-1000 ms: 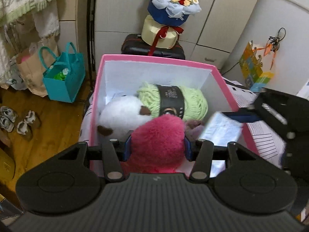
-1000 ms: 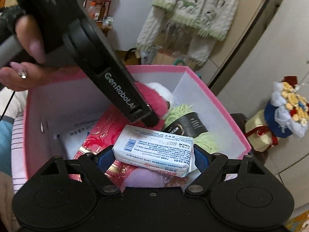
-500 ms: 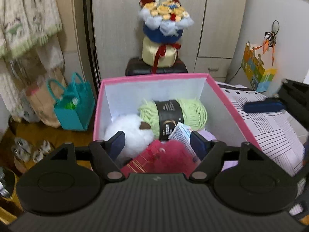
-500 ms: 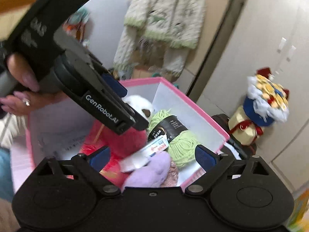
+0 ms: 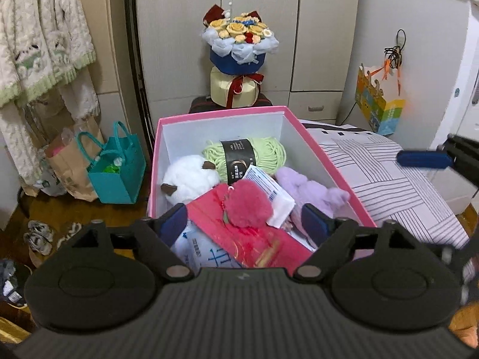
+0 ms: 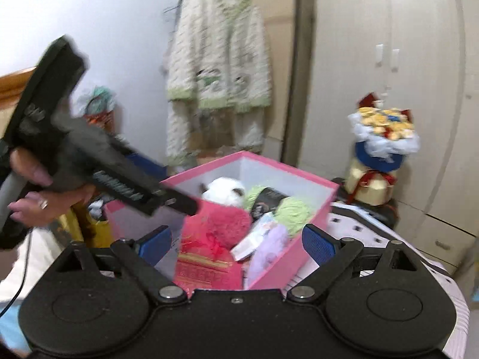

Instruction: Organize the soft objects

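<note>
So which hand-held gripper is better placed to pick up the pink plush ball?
Left, probably. The left hand-held gripper is at the near edge of the pink box, the pink plush ball just ahead, centred between its opening, empty jaws. The right hand-held gripper is beside the box, over the striped bedding.

Beige wardrobe [image 5: 323,30] w/ wood floor [image 5: 60,212], pale wall [image 6: 104,30], pyjamas [image 6: 221,59] hanging.

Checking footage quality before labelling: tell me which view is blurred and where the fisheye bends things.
Left wrist view: sharp, evenly lit; the pink box and green yarn are crisp, and the cupboard edges bow toward the frame sides. Right wrist view: motion-smeared, worst on the left gripper and the hanging pyjamas; corners vignette black.
</note>
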